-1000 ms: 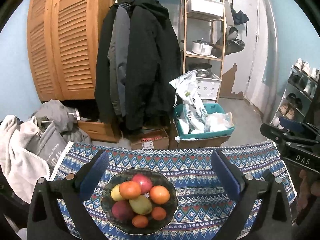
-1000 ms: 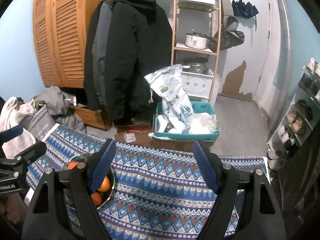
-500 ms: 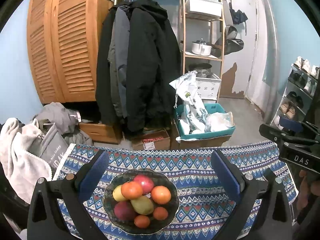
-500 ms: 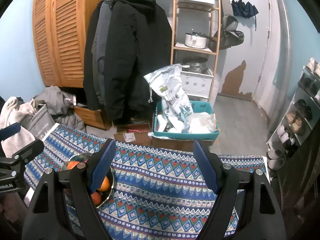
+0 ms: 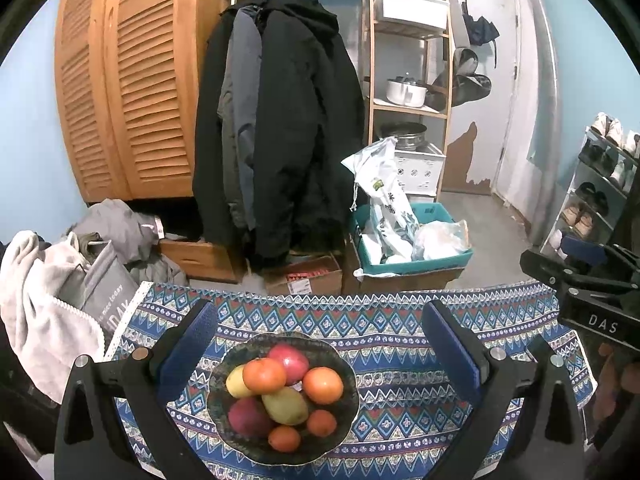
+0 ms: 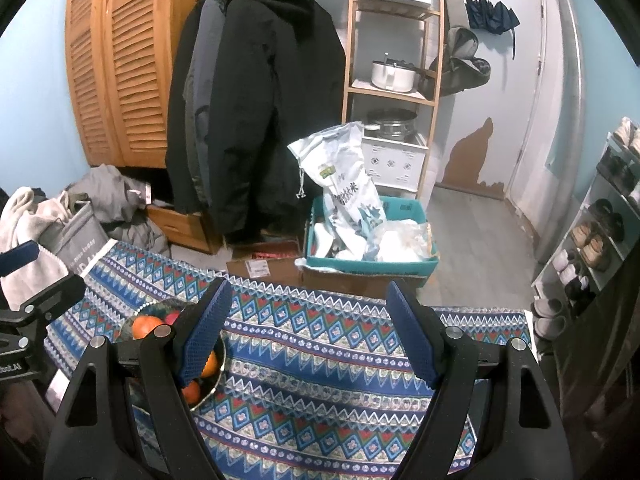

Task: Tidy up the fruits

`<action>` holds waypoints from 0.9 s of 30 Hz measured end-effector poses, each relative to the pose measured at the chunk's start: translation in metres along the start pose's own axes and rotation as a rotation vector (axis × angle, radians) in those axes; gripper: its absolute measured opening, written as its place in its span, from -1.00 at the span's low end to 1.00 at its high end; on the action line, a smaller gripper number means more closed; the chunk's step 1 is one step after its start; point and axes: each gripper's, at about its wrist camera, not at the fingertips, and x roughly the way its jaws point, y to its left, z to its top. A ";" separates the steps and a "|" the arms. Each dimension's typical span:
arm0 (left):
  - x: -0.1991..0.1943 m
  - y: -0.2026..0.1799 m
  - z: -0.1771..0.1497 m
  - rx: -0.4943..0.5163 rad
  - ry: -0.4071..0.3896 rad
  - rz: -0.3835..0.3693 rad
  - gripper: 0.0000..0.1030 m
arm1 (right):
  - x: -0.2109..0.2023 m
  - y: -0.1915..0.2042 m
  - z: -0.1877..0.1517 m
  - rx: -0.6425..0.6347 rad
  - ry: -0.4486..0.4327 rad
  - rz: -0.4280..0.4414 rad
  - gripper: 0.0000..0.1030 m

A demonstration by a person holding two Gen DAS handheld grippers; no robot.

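Right view: dark round bowl (image 6: 136, 316) half hidden behind the finger | Left view: dark bowl heaped with oranges, red apples, yellow-green mangoes (image 5: 285, 404) on the blue patterned tablecloth (image 5: 392, 360) | left gripper (image 5: 320, 340) spread wide, empty, framing bowl | right gripper (image 6: 307, 330) spread wide, empty over cloth

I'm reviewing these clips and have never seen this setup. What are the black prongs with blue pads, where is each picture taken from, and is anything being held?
No robot here: a person carries a hand-held gripper in each hand, each with a fisheye camera looking along its two fingers. The left hand-held gripper is open over a bowl of fruit, oranges, red and yellow-green pieces, on a patterned tablecloth. The right hand-held gripper is open over bare cloth, the bowl at its left. Neither holds anything. Coats, shelves and boxes stand behind.
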 end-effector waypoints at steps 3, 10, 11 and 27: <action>0.000 0.000 0.000 -0.003 0.005 0.003 0.99 | 0.000 -0.001 0.000 0.000 -0.001 0.001 0.52; 0.002 0.000 0.000 -0.010 0.022 0.009 0.99 | 0.001 -0.001 0.001 0.002 0.000 0.000 0.52; 0.003 0.000 0.000 -0.012 0.024 0.011 0.99 | 0.001 -0.001 0.001 0.002 0.000 0.000 0.52; 0.008 0.005 -0.001 -0.049 0.057 0.027 0.99 | 0.001 -0.002 0.000 0.002 0.002 0.001 0.52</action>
